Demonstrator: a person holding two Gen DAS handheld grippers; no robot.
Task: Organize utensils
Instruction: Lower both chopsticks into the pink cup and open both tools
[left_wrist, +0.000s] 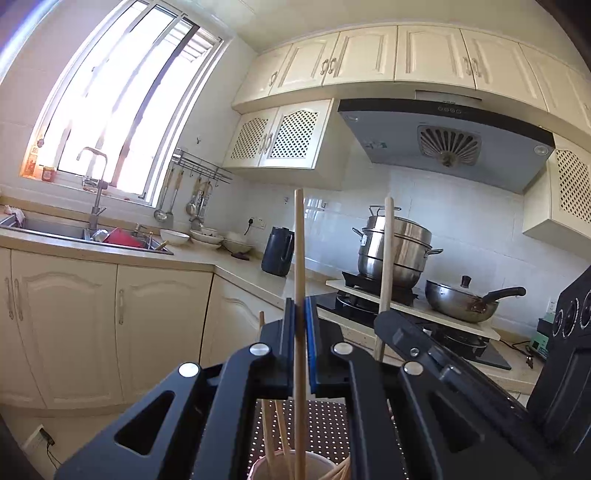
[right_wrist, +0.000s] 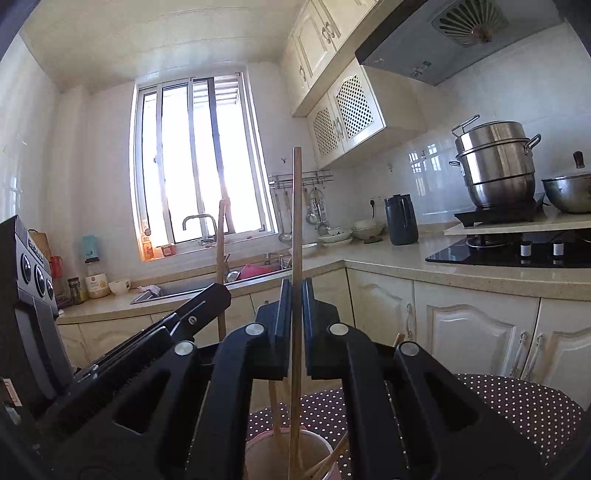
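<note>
Strong daylight pours through the window (left_wrist: 122, 99), blown out to white. Fisheye bends the edges; corners darken. Focus stays sharp.

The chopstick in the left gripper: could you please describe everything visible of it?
The chopstick is a plain, pale wooden stick, standing nearly upright. The left gripper is shut on it about midway, blue pads pressing both sides. Its top is free; its lower end dips into the cup, which holds other chopsticks, on the dotted cloth.
</note>
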